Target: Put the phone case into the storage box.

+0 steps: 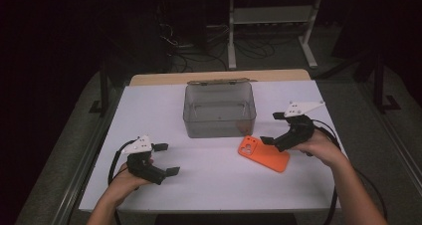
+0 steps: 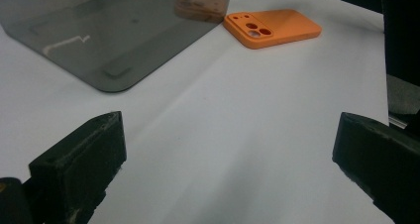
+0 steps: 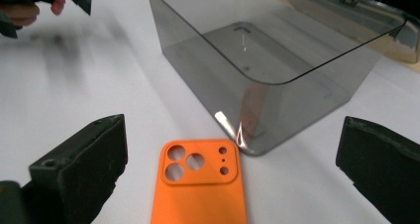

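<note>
An orange phone case (image 1: 263, 154) lies flat on the white table, camera cut-outs up, just in front of the right corner of a clear grey plastic box (image 1: 219, 109). My right gripper (image 1: 272, 129) hovers beside the case's upper end, jaws wide open with nothing between them; in the right gripper view the case (image 3: 201, 184) lies between the jaws and the box (image 3: 277, 55) stands behind it. My left gripper (image 1: 166, 159) is open and holds nothing, low at the table's front left. In the left gripper view the case (image 2: 272, 28) and the box (image 2: 109, 30) lie far ahead.
The white table (image 1: 209, 180) has bare surface between the two grippers and along the front edge. The box is empty and its lid (image 1: 219, 80) hangs open behind it. A wooden strip (image 1: 149, 78) runs along the far edge. Beyond, a dark floor with cables and a white desk frame (image 1: 271, 21).
</note>
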The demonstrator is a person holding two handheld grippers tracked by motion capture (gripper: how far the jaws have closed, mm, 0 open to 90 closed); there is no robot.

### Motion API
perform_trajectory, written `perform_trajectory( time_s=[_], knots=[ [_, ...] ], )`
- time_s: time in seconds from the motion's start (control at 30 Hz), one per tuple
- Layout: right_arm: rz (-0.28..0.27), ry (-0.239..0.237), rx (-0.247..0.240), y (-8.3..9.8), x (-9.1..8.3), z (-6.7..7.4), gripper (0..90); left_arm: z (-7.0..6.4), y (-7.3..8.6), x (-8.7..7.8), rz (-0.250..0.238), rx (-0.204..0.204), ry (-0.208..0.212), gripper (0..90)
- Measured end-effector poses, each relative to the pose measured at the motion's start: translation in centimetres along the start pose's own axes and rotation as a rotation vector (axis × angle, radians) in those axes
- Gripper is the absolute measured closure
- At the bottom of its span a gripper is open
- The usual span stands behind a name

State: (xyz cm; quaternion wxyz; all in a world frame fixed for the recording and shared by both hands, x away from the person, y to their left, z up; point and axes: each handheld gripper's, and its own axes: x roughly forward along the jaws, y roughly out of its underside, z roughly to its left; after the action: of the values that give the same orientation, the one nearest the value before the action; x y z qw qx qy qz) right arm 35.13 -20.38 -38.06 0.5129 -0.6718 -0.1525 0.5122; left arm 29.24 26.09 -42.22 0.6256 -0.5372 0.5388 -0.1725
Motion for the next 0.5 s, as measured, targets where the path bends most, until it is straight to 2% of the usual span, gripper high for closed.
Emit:
perform_trajectory(
  time_s=[0.5],
  knots=[
    [0.073,0.008,0.0,0.82,0.52,0.48,0.0,-0.06,0.01,0.0,-0.002,-0.005,0.0,0.0]
  ],
)
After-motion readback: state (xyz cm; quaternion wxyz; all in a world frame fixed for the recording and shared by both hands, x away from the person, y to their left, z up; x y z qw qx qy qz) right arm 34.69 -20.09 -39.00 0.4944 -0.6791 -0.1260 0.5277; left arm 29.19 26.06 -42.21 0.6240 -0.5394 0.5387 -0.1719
